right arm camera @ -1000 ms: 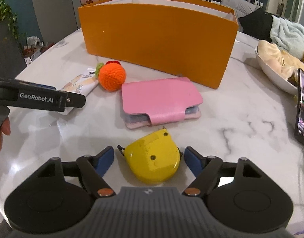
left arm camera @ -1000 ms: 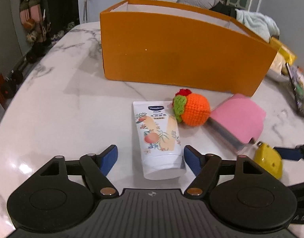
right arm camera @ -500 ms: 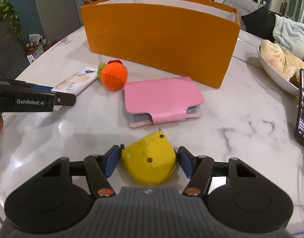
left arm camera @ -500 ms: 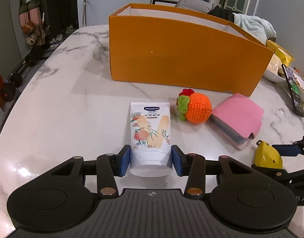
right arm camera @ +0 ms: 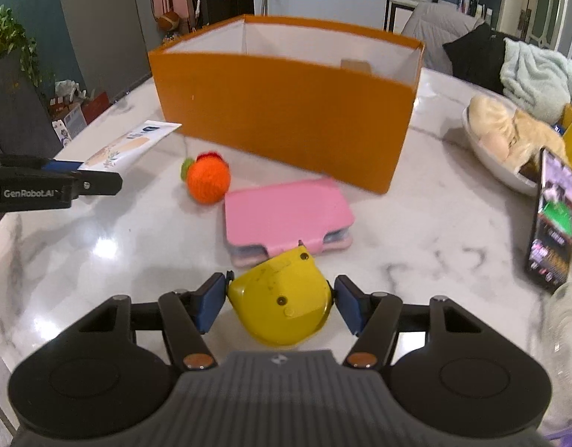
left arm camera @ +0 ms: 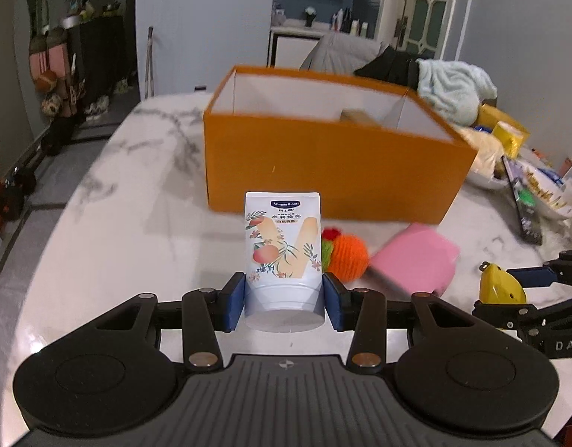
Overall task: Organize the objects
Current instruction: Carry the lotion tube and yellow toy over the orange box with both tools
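Note:
My left gripper is shut on a white Vaseline lotion tube and holds it lifted above the marble table, in front of the open orange box. My right gripper is shut on a yellow tape measure, raised off the table. The tube and left gripper also show in the right wrist view, at the left. An orange crochet ball and a pink wallet lie on the table before the box.
A white bowl with plush items and a phone sit at the right. A brown item lies inside the box. A light towel is behind the box. The table edge curves at left.
Both grippers closed on their objects and lifted them: the left took the lotion tube, the right took the yellow tape measure. Both views now look down over the box rim.

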A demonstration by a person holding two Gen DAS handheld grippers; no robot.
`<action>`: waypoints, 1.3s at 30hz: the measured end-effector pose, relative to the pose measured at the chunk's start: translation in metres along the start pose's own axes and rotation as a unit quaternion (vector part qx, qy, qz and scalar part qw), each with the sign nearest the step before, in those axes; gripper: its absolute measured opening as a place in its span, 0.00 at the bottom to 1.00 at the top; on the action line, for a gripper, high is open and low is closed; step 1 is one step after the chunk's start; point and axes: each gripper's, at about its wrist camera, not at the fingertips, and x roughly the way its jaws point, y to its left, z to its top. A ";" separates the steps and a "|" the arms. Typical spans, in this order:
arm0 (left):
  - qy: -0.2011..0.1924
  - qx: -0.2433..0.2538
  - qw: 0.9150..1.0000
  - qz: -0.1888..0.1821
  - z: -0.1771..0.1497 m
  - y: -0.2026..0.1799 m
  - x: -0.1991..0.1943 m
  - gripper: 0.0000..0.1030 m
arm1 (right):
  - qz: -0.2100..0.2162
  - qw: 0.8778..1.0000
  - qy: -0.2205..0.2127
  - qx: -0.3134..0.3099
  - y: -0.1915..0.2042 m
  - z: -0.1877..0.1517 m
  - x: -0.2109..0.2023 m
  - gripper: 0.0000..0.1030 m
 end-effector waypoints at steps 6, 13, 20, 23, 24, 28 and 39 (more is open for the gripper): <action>-0.022 0.019 0.999 -0.018 0.032 -0.010 -0.023 0.49 | -0.004 1.000 -0.017 -0.012 -0.005 0.028 -0.026 0.64; -0.032 0.031 0.998 -0.035 0.082 -0.018 -0.026 0.50 | -0.009 0.999 -0.044 -0.026 -0.010 0.080 -0.055 0.63; -0.011 0.048 0.998 -0.044 0.137 -0.025 -0.008 0.50 | -0.016 0.998 -0.057 -0.022 -0.026 0.145 -0.062 0.63; -0.005 0.066 0.997 -0.029 0.153 -0.030 0.003 0.50 | -0.014 0.998 -0.056 -0.011 -0.036 0.171 -0.055 0.63; -0.003 0.068 0.997 -0.026 0.157 -0.032 0.007 0.50 | -0.014 0.998 -0.053 -0.008 -0.038 0.178 -0.051 0.63; 0.023 0.053 0.998 -0.032 0.166 -0.030 0.032 0.50 | -0.014 0.999 -0.037 0.006 -0.048 0.199 -0.028 0.63; 0.075 0.066 0.995 -0.021 0.165 -0.042 0.086 0.50 | -0.028 0.999 0.014 0.022 -0.061 0.208 0.046 0.63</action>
